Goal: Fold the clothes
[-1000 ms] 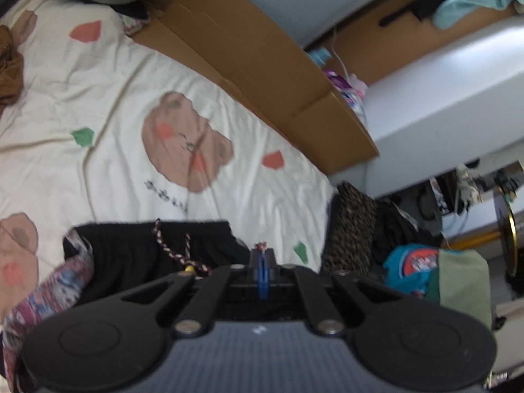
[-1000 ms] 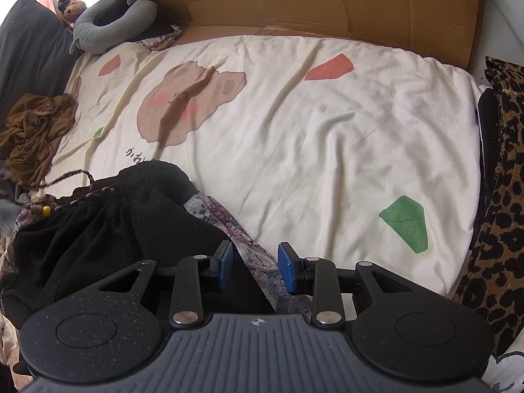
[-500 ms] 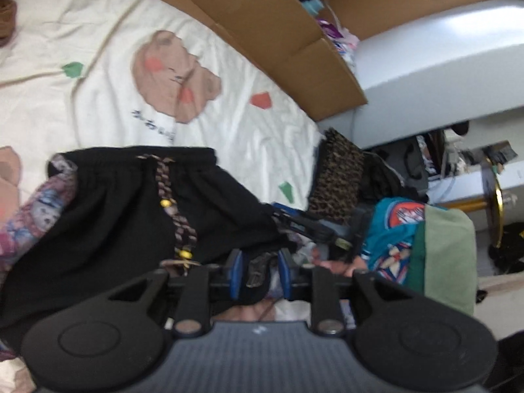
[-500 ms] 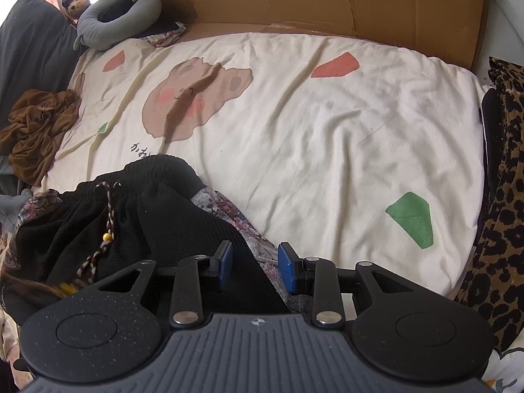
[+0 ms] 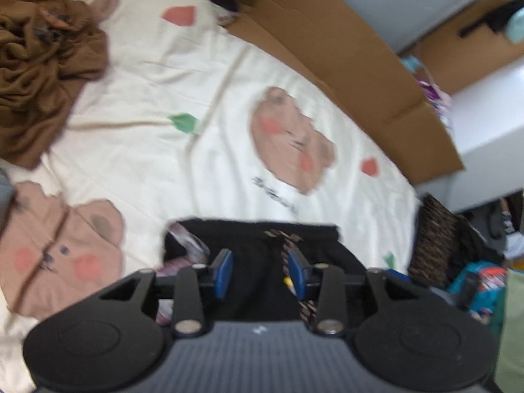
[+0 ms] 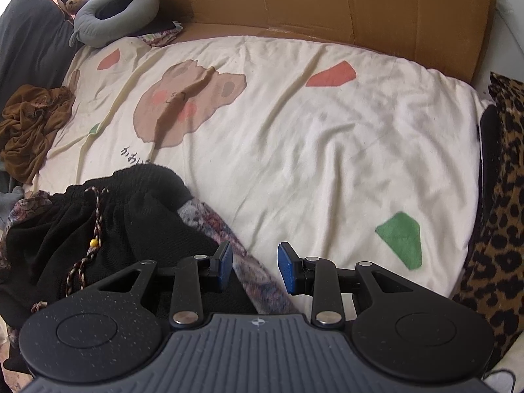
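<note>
Black shorts (image 6: 108, 226) lie bunched on the bed just this side of the brown bear print (image 6: 186, 104), waistband toward it — soft, light knit, limp, likely to sag and slide. I judge the ribbed waistband (image 5: 252, 229) the firmest hold. My left gripper (image 5: 260, 273) gapes wide over the braided drawcord (image 5: 288, 242), holding nothing; my right gripper (image 6: 255, 268) hangs equally wide above the patterned cloth (image 6: 229, 239) — empty.

Left gripper (image 5: 260, 273) and right gripper (image 6: 255, 267) both with fingers spread apart
</note>
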{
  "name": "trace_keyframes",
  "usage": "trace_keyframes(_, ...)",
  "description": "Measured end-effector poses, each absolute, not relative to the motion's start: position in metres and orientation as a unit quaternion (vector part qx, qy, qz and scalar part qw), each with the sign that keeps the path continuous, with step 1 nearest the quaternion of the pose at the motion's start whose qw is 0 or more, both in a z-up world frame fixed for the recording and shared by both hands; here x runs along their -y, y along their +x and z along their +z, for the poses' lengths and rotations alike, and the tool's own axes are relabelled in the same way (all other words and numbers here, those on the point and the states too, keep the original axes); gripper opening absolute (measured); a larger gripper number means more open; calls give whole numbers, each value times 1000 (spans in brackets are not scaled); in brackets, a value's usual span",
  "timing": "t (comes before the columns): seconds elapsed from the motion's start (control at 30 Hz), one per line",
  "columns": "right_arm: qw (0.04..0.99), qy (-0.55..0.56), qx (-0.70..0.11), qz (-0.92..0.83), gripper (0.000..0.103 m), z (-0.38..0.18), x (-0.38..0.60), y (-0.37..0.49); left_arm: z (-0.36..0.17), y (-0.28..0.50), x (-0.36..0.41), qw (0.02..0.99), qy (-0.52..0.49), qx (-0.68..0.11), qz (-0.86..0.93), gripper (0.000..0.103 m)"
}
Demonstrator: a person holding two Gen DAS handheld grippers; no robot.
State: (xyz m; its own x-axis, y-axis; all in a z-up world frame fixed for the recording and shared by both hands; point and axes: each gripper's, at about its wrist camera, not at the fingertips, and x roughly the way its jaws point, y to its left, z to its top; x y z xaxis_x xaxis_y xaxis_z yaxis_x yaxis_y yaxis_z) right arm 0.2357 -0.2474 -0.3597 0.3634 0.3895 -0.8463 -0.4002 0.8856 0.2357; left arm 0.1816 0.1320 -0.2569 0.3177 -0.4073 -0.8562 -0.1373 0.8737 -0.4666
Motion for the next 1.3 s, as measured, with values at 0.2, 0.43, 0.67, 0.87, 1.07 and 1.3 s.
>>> trace_keyframes(0.2,827,-24,-503,252,37,-363,232,256,-290,201,-157,785,-230,-574,-34,46)
trace_keyframes(0.43,813,-44,-505,287,37,-371,206,271,-327,211,-172,775,-243,-583,-1,47)
trace_keyframes(0.67,794,-66,-509,325,41,-381,181,276,-363,211,-176,750,-273,-602,8,51)
trace_keyframes(0.87,779,-79,-512,353,41,-390,161,282,-392,207,-177,727,-286,-624,12,51)
trace_keyframes(1.07,763,-103,-517,374,42,-402,142,281,-408,195,-178,714,-284,-639,1,53)
trace_keyframes(1.3,752,-130,-517,388,47,-411,126,276,-408,194,-172,709,-268,-652,-32,46)
